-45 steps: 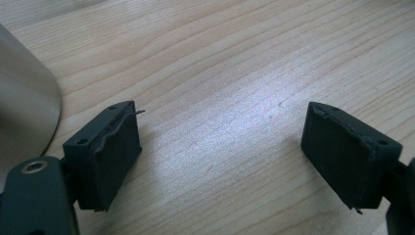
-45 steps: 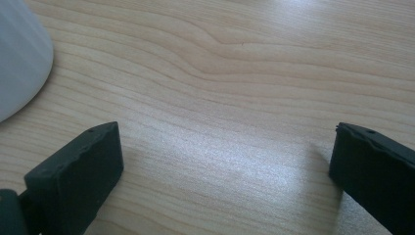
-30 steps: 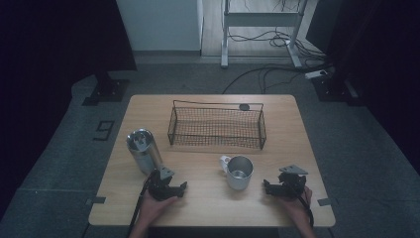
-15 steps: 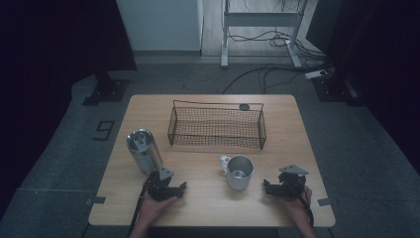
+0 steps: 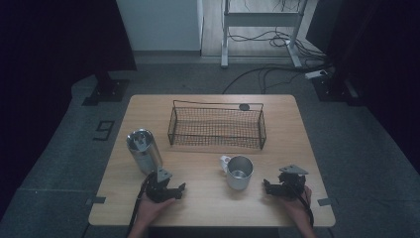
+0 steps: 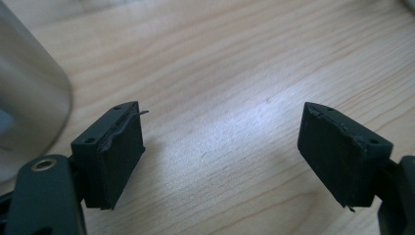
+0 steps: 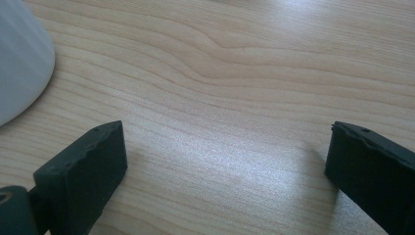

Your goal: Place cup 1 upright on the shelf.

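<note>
Table [image 5: 208, 210]: light wood, person seated at the near edge, forearms coming in from below.

Basket [image 5: 218, 147]: black wire, rectangular, upright on the far half of the table, about centred. Well apart from both grippers.

Tumbler [image 5: 144, 151]: steel, upright, on the left side, in front of the basket's left corner and apart from it. In the left gripper view it is a blurred grey wall [image 6: 29, 98] at the left edge, just beside the left jaw; contact cannot be told.

Mug [image 5: 238, 172]: metal, upright, open top, handle toward the left. It stands right of centre, between the two grippers and nearer the right one. In the right gripper view its pale side [image 7: 19, 58] fills the upper left corner, clear of the jaws.

Left gripper [image 5: 179, 191]: low over the table, just in front of the tumbler. Jaws spread [image 6: 220, 152], bare wood between them, pinching nothing. They have just been closing a little.

Right gripper [image 5: 267, 187]: low over the table, near the mug's right side, pointing toward it. Jaws spread wide [image 7: 225, 166], bare wood between them. They have also just been closing slightly.
</note>
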`<action>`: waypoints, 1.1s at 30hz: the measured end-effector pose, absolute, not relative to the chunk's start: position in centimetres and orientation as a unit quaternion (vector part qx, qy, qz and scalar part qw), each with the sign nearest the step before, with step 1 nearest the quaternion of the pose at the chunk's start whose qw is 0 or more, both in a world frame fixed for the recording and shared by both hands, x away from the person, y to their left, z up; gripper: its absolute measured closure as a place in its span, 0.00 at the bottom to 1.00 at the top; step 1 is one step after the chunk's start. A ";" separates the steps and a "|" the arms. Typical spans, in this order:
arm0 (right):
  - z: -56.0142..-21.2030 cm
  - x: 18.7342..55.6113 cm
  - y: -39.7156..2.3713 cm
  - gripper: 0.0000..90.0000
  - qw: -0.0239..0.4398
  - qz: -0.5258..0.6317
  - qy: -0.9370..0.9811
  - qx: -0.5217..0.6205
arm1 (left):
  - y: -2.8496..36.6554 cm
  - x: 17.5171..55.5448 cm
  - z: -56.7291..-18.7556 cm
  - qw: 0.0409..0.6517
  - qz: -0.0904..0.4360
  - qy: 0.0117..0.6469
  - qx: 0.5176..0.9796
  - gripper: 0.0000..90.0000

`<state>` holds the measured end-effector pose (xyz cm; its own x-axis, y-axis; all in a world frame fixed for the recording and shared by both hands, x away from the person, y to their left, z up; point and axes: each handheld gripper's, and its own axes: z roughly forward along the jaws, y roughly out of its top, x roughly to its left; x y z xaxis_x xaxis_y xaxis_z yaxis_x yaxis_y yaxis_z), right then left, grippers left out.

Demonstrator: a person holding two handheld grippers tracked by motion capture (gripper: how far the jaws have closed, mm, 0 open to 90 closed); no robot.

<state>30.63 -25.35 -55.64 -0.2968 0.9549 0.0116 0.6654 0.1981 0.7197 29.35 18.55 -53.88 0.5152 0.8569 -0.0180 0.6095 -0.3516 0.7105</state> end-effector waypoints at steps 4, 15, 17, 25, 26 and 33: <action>-55.6 30.6 -25.3 0.02 0.228 0.318 0.740 0.547 | 19.1 29.0 -52.7 0.356 0.187 0.456 0.794 0.19; -55.6 30.6 -25.4 0.02 0.228 0.318 0.740 0.548 | 21.3 28.3 -50.6 0.384 0.197 0.462 0.775 0.19; -55.6 30.6 -25.4 0.02 0.228 0.318 0.740 0.548 | 21.7 28.3 -50.4 0.388 0.199 0.465 0.770 0.19; -55.6 30.6 -25.4 0.02 0.228 0.318 0.740 0.548 | 22.8 27.9 -49.2 0.406 0.203 0.462 0.762 0.18; -55.6 30.6 -25.4 0.02 0.228 0.318 0.740 0.548 | 23.1 27.8 -49.0 0.407 0.204 0.463 0.760 0.18; -55.6 30.6 -25.4 0.02 0.228 0.318 0.740 0.548 | 24.2 27.7 -48.5 0.411 0.207 0.472 0.752 0.17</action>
